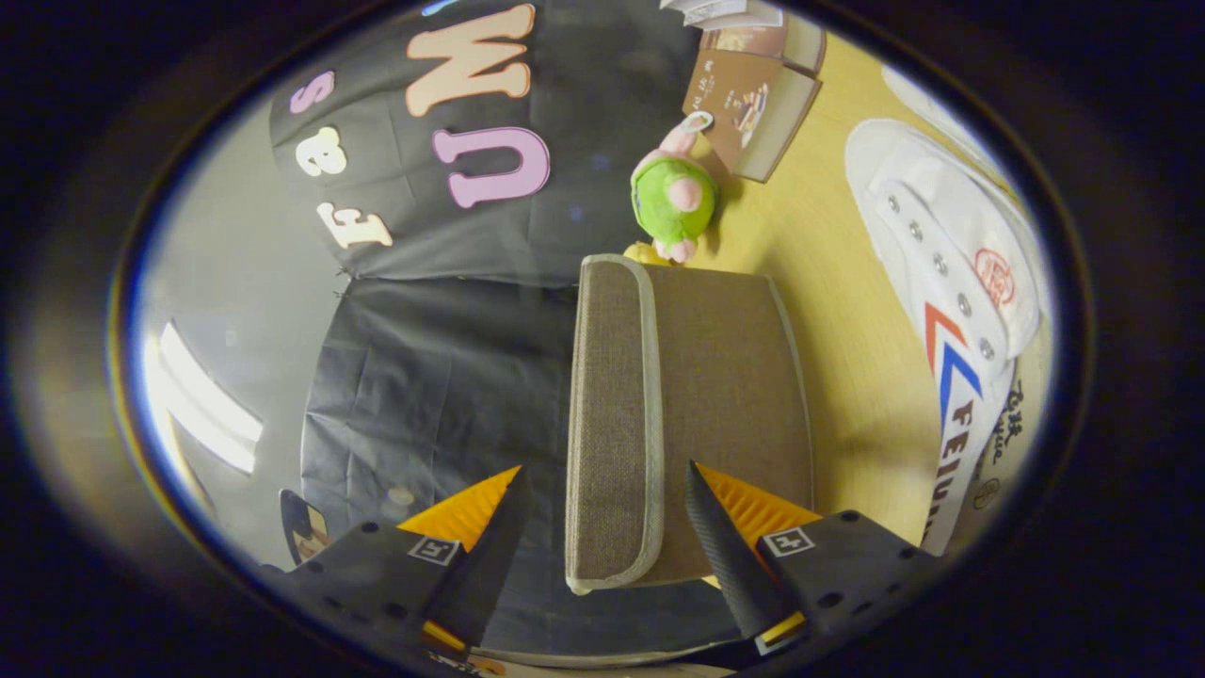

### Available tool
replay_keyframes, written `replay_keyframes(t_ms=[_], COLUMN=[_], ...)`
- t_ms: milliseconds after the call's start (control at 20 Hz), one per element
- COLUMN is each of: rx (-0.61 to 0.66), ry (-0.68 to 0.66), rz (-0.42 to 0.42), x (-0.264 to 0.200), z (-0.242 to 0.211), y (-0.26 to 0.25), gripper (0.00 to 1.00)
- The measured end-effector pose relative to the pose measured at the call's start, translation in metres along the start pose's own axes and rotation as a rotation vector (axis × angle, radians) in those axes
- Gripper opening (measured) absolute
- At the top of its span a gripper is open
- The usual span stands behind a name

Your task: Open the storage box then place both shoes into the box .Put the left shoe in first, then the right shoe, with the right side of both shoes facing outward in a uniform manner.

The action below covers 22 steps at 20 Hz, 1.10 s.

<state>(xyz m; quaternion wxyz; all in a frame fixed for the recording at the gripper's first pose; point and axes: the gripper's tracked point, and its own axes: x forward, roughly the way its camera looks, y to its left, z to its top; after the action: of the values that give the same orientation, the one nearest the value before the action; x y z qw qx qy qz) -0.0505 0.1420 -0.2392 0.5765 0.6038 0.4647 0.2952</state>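
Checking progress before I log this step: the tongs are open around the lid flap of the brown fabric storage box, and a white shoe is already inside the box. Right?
Not quite. The gripper view shows the white shoe lying on the wooden table beside the brown fabric storage box, not inside it. The tongs are indeed open around the lid flap.

Warm, even light fills the scene, with a bright strip lamp (pixel 209 400) glaring pale near one side. The storage box (pixel 692 414) casts a soft shadow on the bench (pixel 847 377). Fisheye bending curves straight lines and softens detail toward the rim.
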Motion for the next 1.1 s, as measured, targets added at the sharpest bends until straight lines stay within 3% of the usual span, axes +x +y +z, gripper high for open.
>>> replay_keyframes(t_ms=[400,1100], rx=[0.086,-0.007], ry=[0.021,0.011], rz=[0.050,0.105], x=[0.001,-0.010], z=[-0.006,-0.007], y=[0.013,0.078], gripper=[1.00,1.00])
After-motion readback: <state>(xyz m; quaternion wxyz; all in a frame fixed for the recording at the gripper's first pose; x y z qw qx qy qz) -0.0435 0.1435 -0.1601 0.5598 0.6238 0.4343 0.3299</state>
